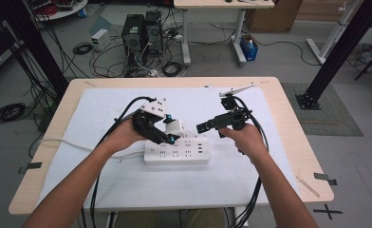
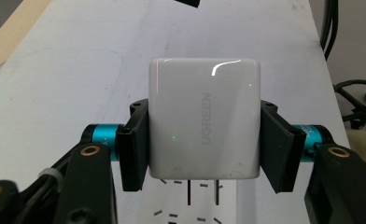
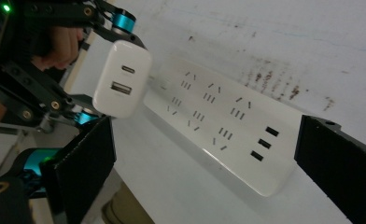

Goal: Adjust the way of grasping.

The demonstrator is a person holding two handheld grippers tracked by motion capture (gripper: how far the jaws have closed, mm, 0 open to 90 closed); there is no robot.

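A white wall charger [image 2: 203,119] marked UGREEN sits clamped between the pads of my left gripper [image 2: 204,149], which is shut on its two sides. From above, the charger [image 1: 174,127] hangs just over the left end of a white power strip [image 1: 179,153] lying on the white mat. The right gripper view shows the charger [image 3: 122,78] with its two ports facing me, above the strip [image 3: 228,135]. My right gripper [image 1: 208,126] hovers over the strip's right end, and its jaws stand open with nothing between them [image 3: 204,168].
A white cable [image 1: 70,142] runs left from the power strip across the mat. The wooden table edge [image 1: 288,104] frames the white mat [image 1: 108,104]. Black gripper cables trail toward the front edge. Computers and cable clutter lie on the floor beyond the table.
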